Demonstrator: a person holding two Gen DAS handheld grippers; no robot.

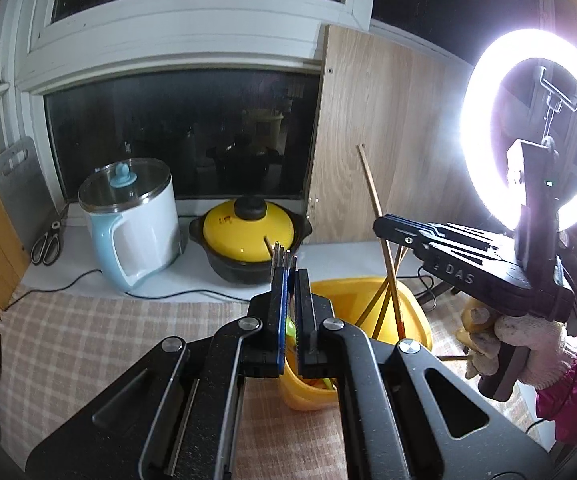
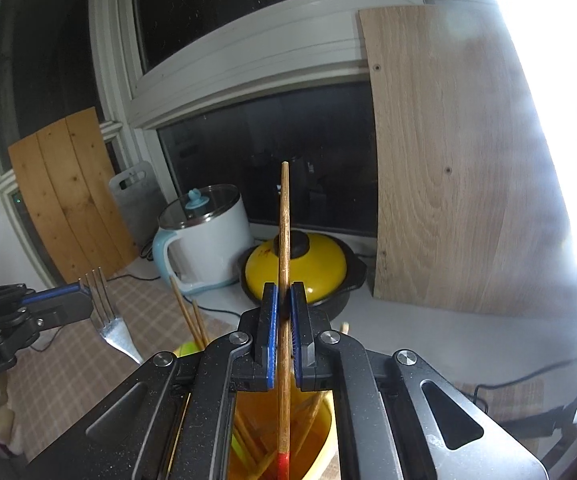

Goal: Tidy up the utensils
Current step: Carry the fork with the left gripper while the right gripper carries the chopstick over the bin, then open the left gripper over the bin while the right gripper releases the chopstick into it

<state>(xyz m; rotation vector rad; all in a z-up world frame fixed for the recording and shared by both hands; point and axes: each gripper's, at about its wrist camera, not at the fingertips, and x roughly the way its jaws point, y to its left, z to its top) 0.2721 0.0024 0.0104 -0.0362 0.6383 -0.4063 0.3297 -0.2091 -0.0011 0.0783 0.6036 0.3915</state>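
Note:
My left gripper (image 1: 288,276) is shut on a metal fork (image 2: 106,320), tines up (image 1: 280,254), over a yellow utensil holder (image 1: 412,308). My right gripper (image 2: 283,312) is shut on a wooden chopstick (image 2: 284,240) with a red lower end, held upright over the same yellow holder (image 2: 324,432). Seen from the left wrist view, the right gripper (image 1: 380,226) grips that chopstick (image 1: 370,184) above the holder. Several other chopsticks (image 1: 384,304) stand in the holder.
A white and blue electric kettle (image 1: 136,224) and a yellow-lidded black pot (image 1: 248,236) stand at the window. Scissors (image 1: 48,240) lie at the left. A wooden board (image 1: 384,128) leans at the right. A bright ring light (image 1: 536,128) stands far right. Checked cloth (image 1: 88,340) covers the table.

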